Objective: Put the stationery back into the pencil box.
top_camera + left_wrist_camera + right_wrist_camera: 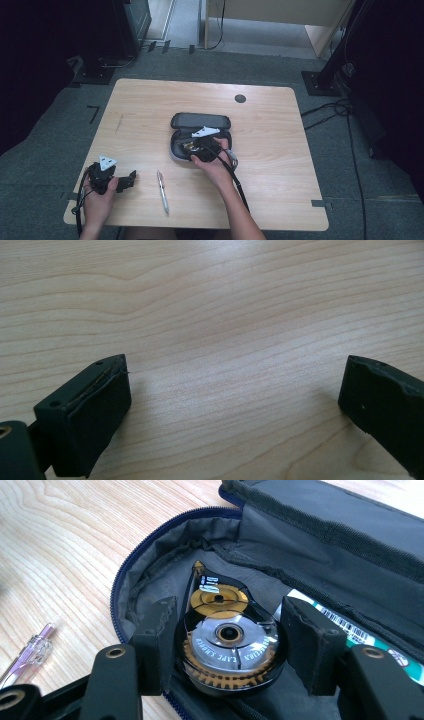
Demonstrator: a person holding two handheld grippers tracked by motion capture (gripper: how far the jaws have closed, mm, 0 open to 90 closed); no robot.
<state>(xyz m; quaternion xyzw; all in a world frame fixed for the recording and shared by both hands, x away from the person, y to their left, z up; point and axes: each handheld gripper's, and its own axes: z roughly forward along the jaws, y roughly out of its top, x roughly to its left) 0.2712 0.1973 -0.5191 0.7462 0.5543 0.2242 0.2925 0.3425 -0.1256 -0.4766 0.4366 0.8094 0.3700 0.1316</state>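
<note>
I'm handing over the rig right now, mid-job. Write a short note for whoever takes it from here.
Right gripper: inside the open pencil case, fingers on either side of the correction tape dispenser; firm contact unclear.
Left gripper: open, holding nothing, low over bare table near the front left corner.
Pen lies on the table, outside the case.
Done: case open, dispenser in it.
Left, probably: pen, then closing the case.

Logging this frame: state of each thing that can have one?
Black zippered pencil case: open, lid folded back.
Round clear correction tape dispenser: inside the case, between the right gripper's jaws.
Right gripper: around the dispenser; grip unclear.
Left gripper: open, empty, above the wooden table.
Silver pen: lying flat on the table.
</note>
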